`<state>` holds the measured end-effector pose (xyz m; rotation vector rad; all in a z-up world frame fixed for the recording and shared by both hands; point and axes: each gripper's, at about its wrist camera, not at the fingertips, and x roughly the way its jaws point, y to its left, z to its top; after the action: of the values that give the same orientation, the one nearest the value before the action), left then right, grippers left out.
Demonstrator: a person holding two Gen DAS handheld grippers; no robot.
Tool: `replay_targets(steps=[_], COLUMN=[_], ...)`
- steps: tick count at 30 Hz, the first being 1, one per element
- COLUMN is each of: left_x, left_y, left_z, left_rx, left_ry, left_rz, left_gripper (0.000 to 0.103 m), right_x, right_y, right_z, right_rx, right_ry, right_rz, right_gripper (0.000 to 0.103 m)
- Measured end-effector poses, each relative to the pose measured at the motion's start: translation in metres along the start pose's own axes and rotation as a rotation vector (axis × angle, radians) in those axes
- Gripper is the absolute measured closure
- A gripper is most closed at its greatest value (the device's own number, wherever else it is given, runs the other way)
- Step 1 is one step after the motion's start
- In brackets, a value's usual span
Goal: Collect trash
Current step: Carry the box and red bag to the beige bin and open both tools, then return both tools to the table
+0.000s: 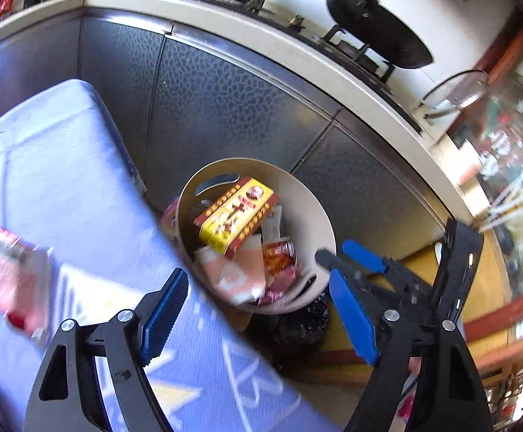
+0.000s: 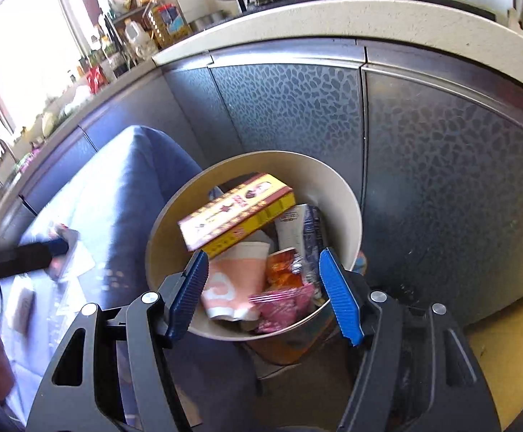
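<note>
Open bin mouth (image 2: pixel 347 194) lies directly ahead of the right tool (image 2: pixel 265 288), its upper space free above the yellow box (image 2: pixel 238 212) and paper cup (image 2: pixel 236 273). Cabinet doors (image 2: pixel 297 108) wall off the far side; the blue-covered tabletop (image 2: pixel 124 187) crowds the left.
</note>
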<state>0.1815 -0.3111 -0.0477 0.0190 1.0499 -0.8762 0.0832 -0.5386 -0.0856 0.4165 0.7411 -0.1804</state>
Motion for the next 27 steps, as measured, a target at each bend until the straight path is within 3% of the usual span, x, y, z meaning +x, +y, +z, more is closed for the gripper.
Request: replay_targets(steps=[5, 14, 20, 27], left_x=[-0.040, -0.092, -0.119, -0.148], left_y=[0.002, 0.011, 0.029, 0.047], left_z=[-0.045, -0.105, -0.124, -0.143], left_rx=[0.053, 0.125, 0.098, 0.061], left_ry=[-0.058, -0.156, -0.190, -0.230], left_rz=[0.049, 0.250, 0.263, 0.262], left_gripper=[0.023, 0.023, 0.023, 0.023], right_x=[-0.029, -0.072, -0.103, -0.125], right_y=[0.029, 0.083, 0.114, 0.145], right_z=[-0.014, -0.071, -0.093, -0.092], right_rx=[0.029, 0.115, 0.135, 0.134], right_ry=[-0.048, -0.091, -0.115, -0.161], right_rz=[0.065, 0.121, 0.122, 0.114], right_gripper=[0.040, 0.040, 0.040, 0.040])
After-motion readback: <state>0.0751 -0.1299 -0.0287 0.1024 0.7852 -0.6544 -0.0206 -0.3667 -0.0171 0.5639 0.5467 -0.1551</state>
